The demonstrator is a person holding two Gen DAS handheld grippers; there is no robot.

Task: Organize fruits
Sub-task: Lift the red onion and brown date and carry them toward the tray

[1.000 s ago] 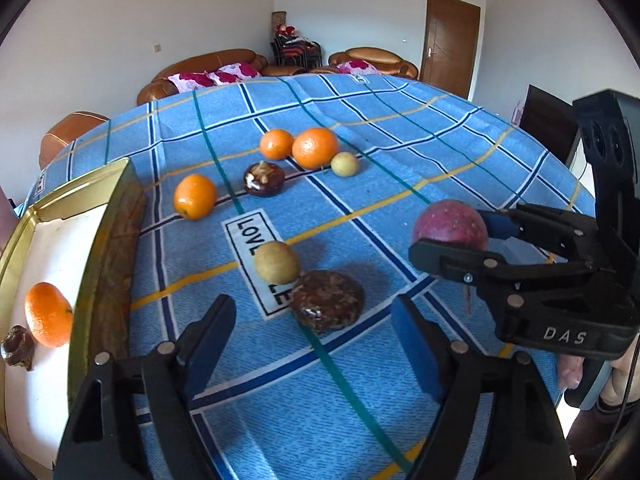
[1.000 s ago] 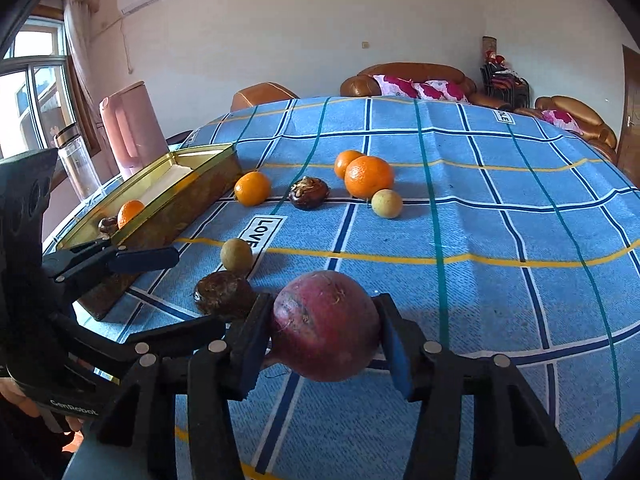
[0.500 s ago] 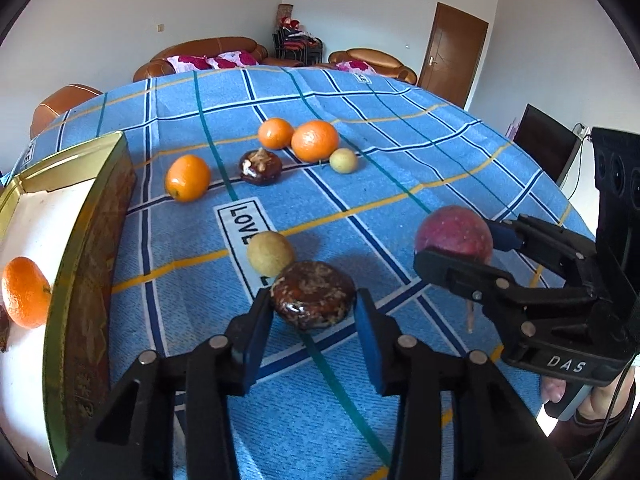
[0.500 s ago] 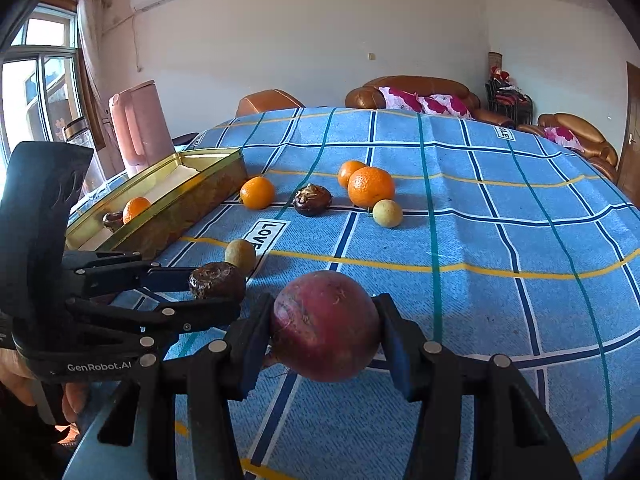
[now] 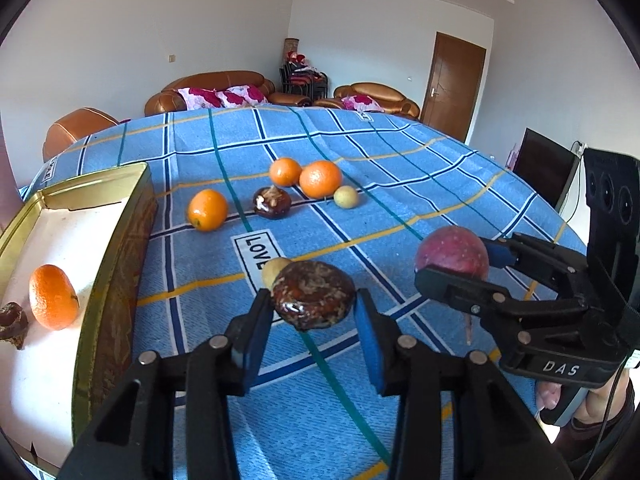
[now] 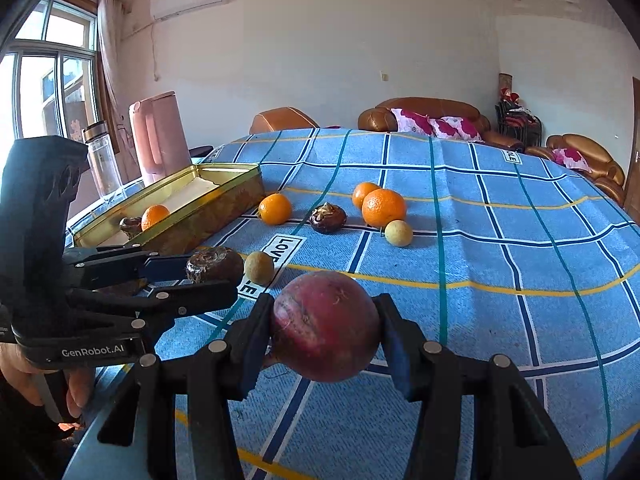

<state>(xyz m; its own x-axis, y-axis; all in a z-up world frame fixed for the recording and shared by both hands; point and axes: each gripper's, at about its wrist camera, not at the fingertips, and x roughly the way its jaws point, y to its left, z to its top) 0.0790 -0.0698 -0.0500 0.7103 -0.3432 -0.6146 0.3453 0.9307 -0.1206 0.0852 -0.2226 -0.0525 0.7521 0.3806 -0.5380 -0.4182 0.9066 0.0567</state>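
My left gripper (image 5: 313,302) is shut on a flat dark brown fruit (image 5: 314,292), held close over the blue checked cloth. My right gripper (image 6: 325,314) is shut on a round red-purple fruit (image 6: 326,328) near the table's front edge. To the left stands a gold tray (image 5: 116,240), with an orange (image 5: 53,297) and a brown fruit (image 5: 12,324) inside it. On the cloth lie three oranges (image 5: 207,209) (image 5: 285,171) (image 5: 320,179), another brown fruit (image 5: 272,202) and two small yellow-green fruits (image 5: 346,197) (image 6: 259,267). The nearer of these is half hidden behind my left gripper's load.
A pink kettle (image 6: 160,136) and a glass bottle (image 6: 102,156) stand beyond the tray's far left side. Brown sofas (image 5: 208,88) lie past the table's far edge. The two grippers hang side by side at the front of the table.
The left gripper's jaws closed on the dark brown fruit and moved slightly with it. The right gripper kept still, still gripping the red-purple fruit.
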